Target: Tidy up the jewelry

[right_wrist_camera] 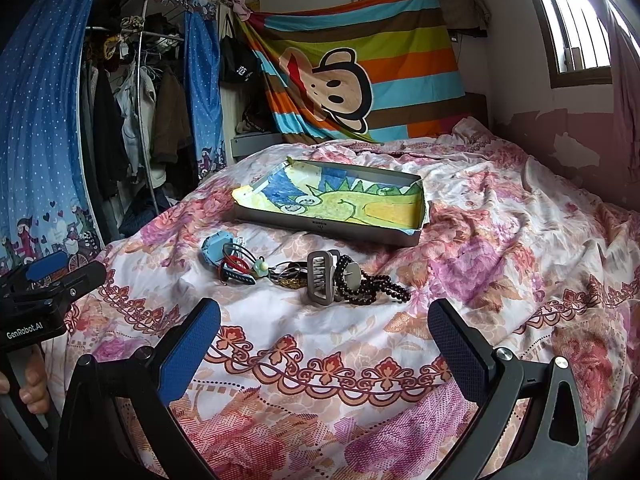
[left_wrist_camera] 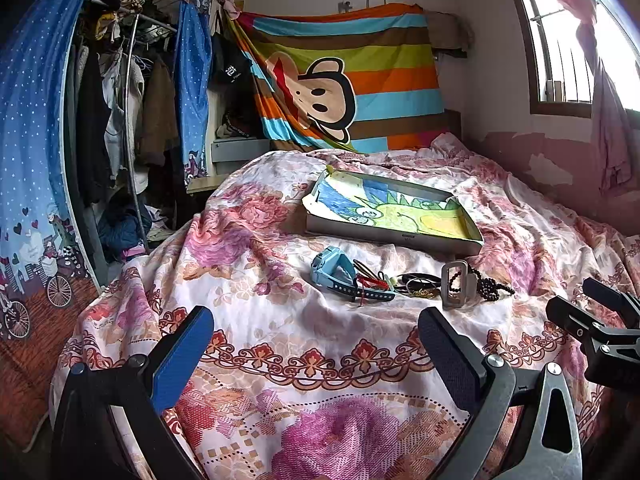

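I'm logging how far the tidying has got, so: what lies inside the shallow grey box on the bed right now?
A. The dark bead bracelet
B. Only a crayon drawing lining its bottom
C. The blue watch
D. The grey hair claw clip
B: the shallow grey box holds only the crayon drawing, while the blue watch, grey hair claw clip and dark bead bracelet lie on the floral bedspread in front of it.
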Demonstrator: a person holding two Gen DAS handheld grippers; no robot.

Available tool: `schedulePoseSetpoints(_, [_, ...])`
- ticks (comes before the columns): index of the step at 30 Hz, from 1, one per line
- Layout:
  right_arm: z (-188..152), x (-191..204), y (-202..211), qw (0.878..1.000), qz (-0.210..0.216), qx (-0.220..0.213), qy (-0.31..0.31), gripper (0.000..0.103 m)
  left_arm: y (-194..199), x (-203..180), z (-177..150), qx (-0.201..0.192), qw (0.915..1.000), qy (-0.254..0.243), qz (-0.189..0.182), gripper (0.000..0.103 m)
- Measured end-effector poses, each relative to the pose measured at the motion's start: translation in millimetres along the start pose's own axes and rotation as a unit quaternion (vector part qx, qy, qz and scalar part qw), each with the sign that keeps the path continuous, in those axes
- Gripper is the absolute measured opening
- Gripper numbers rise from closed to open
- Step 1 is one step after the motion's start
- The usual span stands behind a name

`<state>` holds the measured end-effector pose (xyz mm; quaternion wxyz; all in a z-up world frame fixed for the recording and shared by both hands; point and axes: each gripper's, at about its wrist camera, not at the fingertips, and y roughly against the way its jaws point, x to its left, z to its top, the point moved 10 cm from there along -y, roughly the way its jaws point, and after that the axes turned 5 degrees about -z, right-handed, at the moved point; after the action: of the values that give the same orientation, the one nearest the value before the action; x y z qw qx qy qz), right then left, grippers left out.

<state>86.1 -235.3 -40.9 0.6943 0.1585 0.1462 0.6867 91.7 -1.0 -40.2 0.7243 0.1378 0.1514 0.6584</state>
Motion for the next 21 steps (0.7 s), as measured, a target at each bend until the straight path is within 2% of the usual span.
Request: schedulePoseSetpoints(21, [-3.2,-2.1,-3.3,1.0,0.0,0.004,-0.001,0.102,0.9,-2.3,-0.6,0.001,1.0,-0.001,0.001,0.103])
